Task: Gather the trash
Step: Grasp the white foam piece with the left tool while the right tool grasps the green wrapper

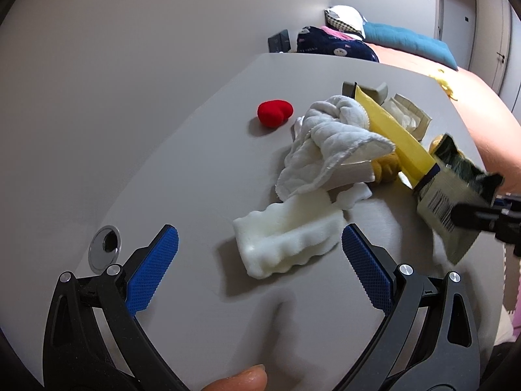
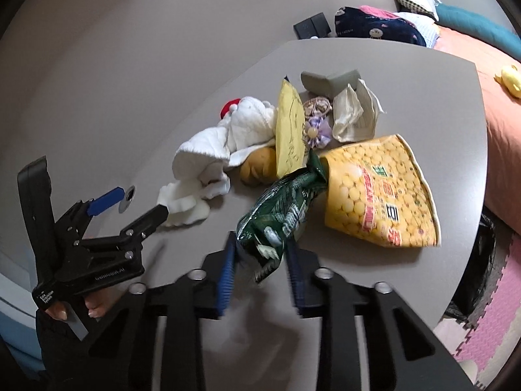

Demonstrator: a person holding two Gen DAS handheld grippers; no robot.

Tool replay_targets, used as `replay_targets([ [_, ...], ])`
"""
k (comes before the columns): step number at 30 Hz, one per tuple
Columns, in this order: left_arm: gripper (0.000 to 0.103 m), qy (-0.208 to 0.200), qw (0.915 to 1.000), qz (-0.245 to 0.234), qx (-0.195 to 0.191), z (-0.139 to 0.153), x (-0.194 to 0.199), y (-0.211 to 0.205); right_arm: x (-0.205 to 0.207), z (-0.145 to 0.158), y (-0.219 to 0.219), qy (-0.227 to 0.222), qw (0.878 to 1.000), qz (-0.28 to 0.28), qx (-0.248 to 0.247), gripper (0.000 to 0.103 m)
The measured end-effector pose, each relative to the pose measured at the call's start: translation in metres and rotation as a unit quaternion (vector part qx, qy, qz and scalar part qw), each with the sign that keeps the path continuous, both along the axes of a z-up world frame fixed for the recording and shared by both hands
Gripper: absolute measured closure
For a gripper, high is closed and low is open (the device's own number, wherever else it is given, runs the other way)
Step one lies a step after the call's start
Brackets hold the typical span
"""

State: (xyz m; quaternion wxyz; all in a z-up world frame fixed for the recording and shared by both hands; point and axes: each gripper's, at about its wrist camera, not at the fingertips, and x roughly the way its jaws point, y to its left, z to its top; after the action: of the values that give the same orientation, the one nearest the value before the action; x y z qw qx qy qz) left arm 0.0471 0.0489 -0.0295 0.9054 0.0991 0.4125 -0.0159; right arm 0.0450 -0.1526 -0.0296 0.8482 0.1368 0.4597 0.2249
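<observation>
My right gripper (image 2: 260,257) is shut on a crumpled dark green snack bag (image 2: 283,208), held just above the grey table (image 2: 439,97); the bag also shows in the left wrist view (image 1: 456,192). My left gripper (image 1: 260,244) is open and empty, its jaws either side of a white foam piece (image 1: 286,241); it also shows in the right wrist view (image 2: 130,202). A large yellow snack bag (image 2: 377,195) lies right of the green one. A yellow paper sheet (image 2: 289,130), a crumpled white wrapper (image 2: 355,110) and a white cloth (image 1: 329,140) lie in the pile.
A red plush heart (image 1: 275,112) lies left of the pile. A grey block (image 2: 329,83), a purple flower trinket (image 2: 316,130) and a brown soft item (image 2: 257,163) sit in the pile. A cable hole (image 1: 105,247) is at the table's left edge. A black bin bag (image 2: 478,260) hangs beyond the right edge.
</observation>
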Motion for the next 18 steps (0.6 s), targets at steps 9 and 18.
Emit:
replay_targets([
  [9,0.006,0.016,0.9978,-0.063,0.014,-0.006,0.021,0.002,0.009,0.035,-0.013,-0.065,0.997,-0.039,-0.008,0.086],
  [18,0.030,0.080,0.9865,-0.142,0.018,-0.012,0.035,-0.002,0.022,0.042,-0.021,-0.061,0.997,-0.042,-0.003,0.086],
])
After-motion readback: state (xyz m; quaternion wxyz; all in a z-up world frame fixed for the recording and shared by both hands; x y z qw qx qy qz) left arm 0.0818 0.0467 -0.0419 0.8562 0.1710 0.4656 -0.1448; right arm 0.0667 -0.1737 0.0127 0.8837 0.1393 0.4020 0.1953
